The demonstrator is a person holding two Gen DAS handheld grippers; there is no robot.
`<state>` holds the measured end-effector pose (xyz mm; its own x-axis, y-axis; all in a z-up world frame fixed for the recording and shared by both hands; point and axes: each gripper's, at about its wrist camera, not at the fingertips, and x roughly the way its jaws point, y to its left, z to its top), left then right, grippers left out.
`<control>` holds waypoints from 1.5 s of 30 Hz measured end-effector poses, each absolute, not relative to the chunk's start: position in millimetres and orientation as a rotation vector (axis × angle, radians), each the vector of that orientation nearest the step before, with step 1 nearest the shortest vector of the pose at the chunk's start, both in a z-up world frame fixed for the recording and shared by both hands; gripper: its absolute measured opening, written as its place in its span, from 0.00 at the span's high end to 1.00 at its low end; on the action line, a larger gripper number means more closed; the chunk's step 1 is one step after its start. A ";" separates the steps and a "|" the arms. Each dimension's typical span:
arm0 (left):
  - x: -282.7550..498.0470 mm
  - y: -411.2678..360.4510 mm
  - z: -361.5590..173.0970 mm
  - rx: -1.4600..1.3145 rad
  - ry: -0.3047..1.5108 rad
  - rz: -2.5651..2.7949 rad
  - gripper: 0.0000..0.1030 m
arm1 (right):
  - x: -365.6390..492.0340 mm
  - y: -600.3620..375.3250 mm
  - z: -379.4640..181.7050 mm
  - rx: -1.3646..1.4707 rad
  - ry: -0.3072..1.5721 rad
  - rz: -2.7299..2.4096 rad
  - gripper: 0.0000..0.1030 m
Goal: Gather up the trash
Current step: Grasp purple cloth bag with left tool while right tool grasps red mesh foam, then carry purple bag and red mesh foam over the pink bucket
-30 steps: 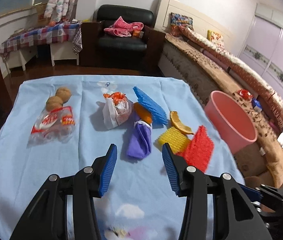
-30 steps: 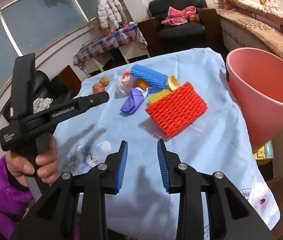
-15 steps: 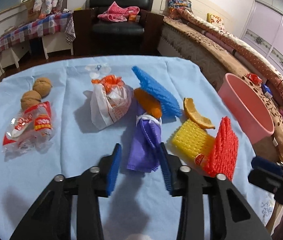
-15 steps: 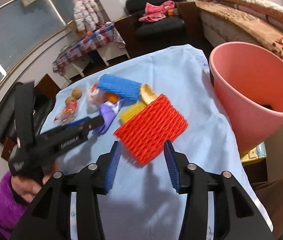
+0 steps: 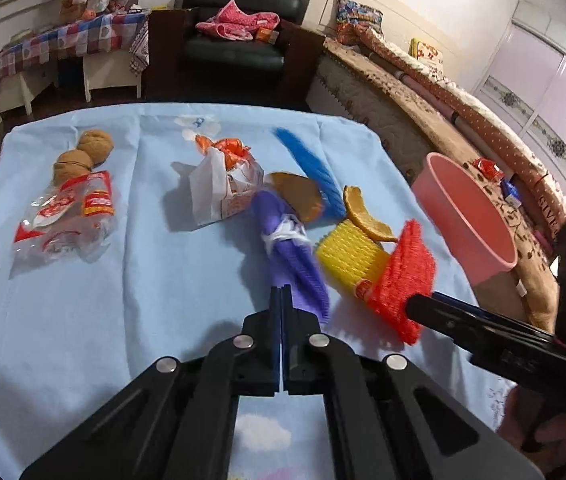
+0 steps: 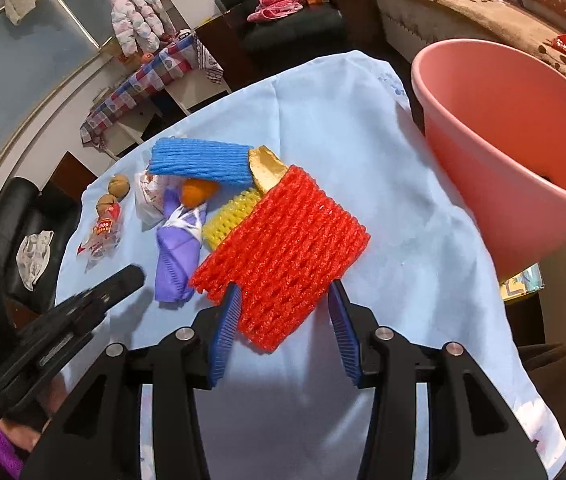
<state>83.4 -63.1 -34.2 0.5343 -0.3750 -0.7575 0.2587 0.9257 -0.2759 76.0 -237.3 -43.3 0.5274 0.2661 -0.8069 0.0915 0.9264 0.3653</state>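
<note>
Left gripper is fully closed, empty, beside the purple foam sleeve; right gripper, half open, straddles the red foam net (pads apparently not pressing) near the pink plastic bucket

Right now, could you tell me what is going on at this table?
A person is clearing trash from the blue-clothed table with two tools. The right hand-held gripper straddles the red foam net, jaws apart. The left hand-held gripper is shut, its tips at the near end of the purple wrapper. The pink bin waits alongside.
</note>
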 end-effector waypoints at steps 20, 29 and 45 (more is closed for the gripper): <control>83.2 -73.9 -52.8 -0.147 1.005 -0.306 0.68 | 53.2 -258.8 -24.1 0.380 0.899 0.126 0.93; 73.5 -77.2 -44.5 -0.160 0.978 -0.327 0.96 | 44.0 -262.8 -17.6 0.351 0.862 0.138 0.93; 33.9 -71.1 8.6 -0.120 0.855 -0.395 0.98 | 31.3 -263.5 -8.4 0.335 0.811 0.170 0.93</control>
